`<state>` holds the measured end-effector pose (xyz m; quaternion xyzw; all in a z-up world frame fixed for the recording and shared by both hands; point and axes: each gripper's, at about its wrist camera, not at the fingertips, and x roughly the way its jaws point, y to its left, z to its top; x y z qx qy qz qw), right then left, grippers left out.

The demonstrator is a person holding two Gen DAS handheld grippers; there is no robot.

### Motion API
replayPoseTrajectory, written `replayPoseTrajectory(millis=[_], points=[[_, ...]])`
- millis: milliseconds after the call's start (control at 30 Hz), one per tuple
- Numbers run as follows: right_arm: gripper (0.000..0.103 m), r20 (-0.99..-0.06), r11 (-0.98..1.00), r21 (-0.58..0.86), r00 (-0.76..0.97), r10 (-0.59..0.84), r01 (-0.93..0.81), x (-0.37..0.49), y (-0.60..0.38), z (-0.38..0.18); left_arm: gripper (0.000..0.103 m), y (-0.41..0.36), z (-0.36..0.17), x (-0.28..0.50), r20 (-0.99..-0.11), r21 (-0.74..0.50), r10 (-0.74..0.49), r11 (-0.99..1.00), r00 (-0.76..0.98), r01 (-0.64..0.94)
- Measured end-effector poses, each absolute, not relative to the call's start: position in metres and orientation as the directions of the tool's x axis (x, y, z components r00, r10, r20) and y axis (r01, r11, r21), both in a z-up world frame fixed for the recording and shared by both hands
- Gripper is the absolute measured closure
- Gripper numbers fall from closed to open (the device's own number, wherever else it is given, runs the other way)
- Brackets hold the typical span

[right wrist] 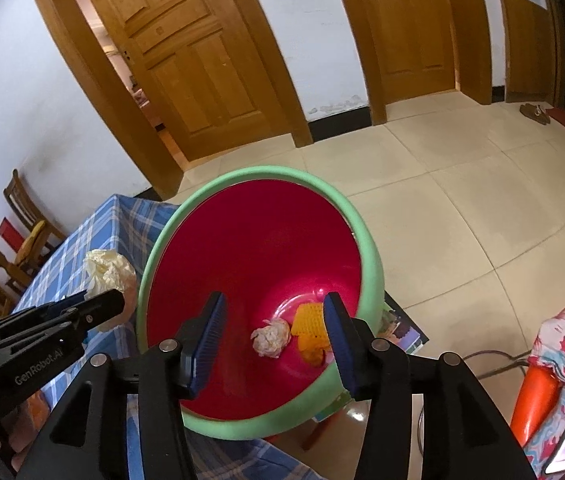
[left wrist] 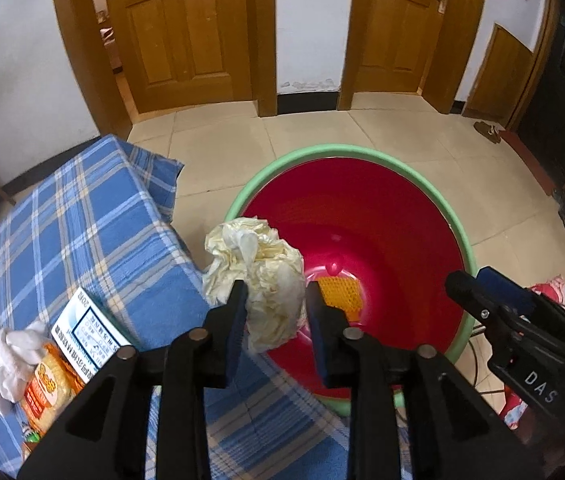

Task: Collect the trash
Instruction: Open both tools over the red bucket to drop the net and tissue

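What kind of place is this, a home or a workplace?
Most likely a room in a home: panelled wooden doors, a tiled floor, a table under a blue checked cloth, wooden chairs by the wall, and a red waste bin.

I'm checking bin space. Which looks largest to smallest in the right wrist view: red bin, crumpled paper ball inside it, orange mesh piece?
1. Red bin
2-3. Orange mesh piece and crumpled paper ball look alike; unranked.

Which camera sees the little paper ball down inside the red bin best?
The right wrist view: it looks straight into the red bin, showing the small paper ball on the bottom beside an orange mesh piece. In the left wrist view, that ball isn't visible.
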<state>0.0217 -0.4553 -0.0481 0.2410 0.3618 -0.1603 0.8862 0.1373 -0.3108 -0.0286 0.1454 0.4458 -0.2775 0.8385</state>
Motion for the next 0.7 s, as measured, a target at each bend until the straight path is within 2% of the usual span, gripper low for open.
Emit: replayPoseTrajectory(millis=[67,133,633,700], points=[[0.047,-0.715,0.831,0.313,0.69,-0.113,0.46,0.019,-0.456,-0.047,0.054,-0.312,-0.027,0.136,-0.826,0.005,-0.332,0.803,0.455,0.596],[0.046,-0.713,0.828,0.318,0.692,-0.113,0.462,0.016,-0.456,-0.046,0.051,-0.312,-0.025,0.134,-0.82,0.007,-0.335,0.805,0.463,0.594],[0.043,-0.683,0.825,0.358,0.725,-0.088,0.438,0.001,-0.438,-0.027,0.051,-0.266,0.003,0.119,-0.79,-0.021,-0.34,0.847,0.511,0.531],[0.04,-0.677,0.828,0.364,0.732,-0.079,0.426,-0.001,-0.432,-0.022,0.051,-0.256,0.008,0.117,-0.784,-0.024,-0.337,0.855,0.521,0.518]])
